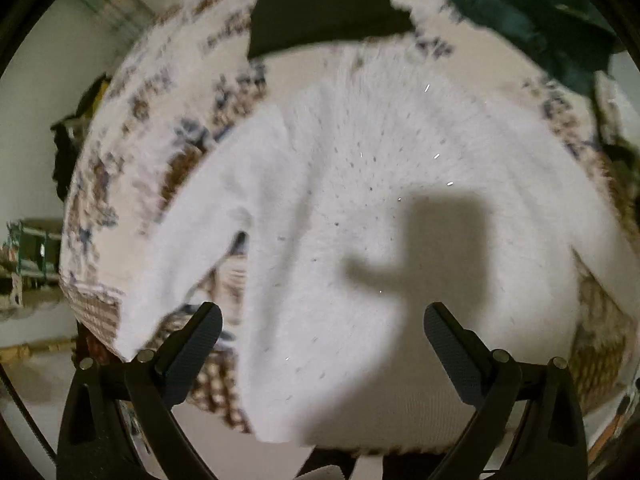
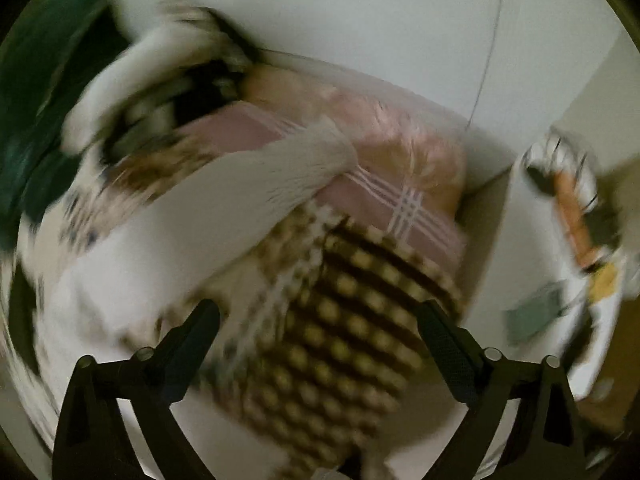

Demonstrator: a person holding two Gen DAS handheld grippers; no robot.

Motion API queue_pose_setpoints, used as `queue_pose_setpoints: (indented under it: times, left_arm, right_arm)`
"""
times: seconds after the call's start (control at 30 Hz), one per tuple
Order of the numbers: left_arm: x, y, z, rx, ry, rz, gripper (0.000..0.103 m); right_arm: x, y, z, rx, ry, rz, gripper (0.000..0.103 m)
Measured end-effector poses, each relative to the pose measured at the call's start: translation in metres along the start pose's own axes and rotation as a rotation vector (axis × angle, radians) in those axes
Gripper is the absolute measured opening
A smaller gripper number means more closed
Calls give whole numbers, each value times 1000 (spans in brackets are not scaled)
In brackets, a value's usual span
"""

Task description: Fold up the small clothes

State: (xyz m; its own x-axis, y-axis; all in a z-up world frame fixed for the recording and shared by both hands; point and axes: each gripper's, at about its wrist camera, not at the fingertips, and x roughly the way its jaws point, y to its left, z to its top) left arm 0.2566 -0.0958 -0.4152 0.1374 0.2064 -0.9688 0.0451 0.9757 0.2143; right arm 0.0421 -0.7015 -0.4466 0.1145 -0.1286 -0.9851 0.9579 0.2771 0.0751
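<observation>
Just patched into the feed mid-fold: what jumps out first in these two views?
In the left wrist view, a white garment fills the middle, spread over a patterned cloth, with the left hand-held gripper open above it and casting a dark shadow. The right wrist view is badly blurred: the open right hand-held gripper frames a brown checked cloth, with a pink cloth beyond.

A patterned cloth (image 1: 132, 128) with brown and blue motifs covers the surface, its checked brown border (image 2: 352, 340) hanging at the edge. A pink striped pillow (image 2: 400, 184) lies beyond, blurred, against a pale wall (image 2: 360, 12). Cluttered shelves (image 1: 28, 264) show far left.
</observation>
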Motion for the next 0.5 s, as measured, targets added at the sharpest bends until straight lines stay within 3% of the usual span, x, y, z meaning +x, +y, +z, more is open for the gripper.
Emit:
queue_pose_setpoints:
  times: [0.13, 0.3, 0.33, 0.37, 0.4, 0.5]
  left_arm:
    - [56, -8, 26, -45, 30, 28, 103]
    - [108, -2, 53, -140, 60, 27, 103]
    - [115, -1, 57, -155, 60, 23, 103]
    - [122, 2, 60, -171, 56, 11, 103]
    - [127, 2, 63, -181, 55, 0, 103]
    - [143, 12, 68, -214, 56, -32, 103]
  right_arm:
    - [70, -18, 33, 195, -18, 54, 83]
    - [119, -9, 69, 258, -86, 96, 79]
    - [119, -3, 70, 251, -105, 90, 66]
    - [119, 3, 73, 230, -130, 93, 34]
    - [121, 13, 75, 199, -131, 86, 19]
    - [107, 47, 68, 92, -180, 41, 16]
